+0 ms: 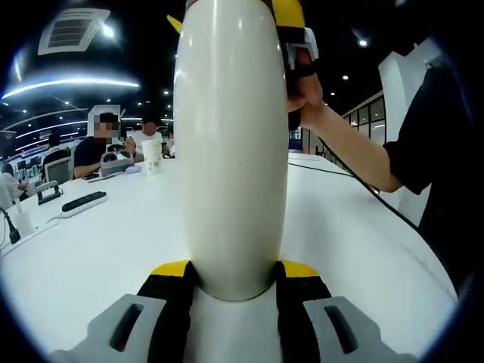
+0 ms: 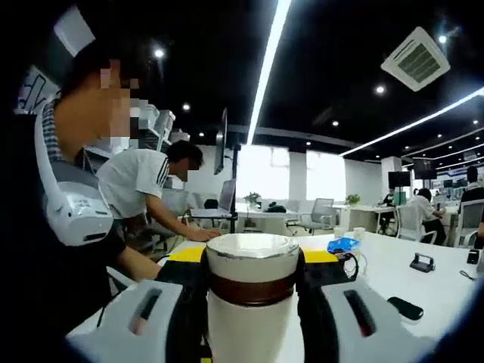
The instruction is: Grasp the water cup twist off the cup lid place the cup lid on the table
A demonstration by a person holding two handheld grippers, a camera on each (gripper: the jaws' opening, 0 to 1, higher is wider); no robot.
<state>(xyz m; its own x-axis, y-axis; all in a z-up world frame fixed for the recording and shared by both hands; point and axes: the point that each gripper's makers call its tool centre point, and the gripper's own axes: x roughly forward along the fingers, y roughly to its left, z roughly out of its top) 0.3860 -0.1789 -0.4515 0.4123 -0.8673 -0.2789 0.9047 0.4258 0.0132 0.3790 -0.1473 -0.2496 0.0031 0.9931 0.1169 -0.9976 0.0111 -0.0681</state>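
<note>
left gripper view: left gripper clamped low on cup, upright over the table.
right gripper view: right gripper clamped on lid.
risk: cup probably spins with lid if left grip slips; freed lid may drop.

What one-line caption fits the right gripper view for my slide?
Right gripper clamps the cup lid atop the white water cup, office behind.
</note>
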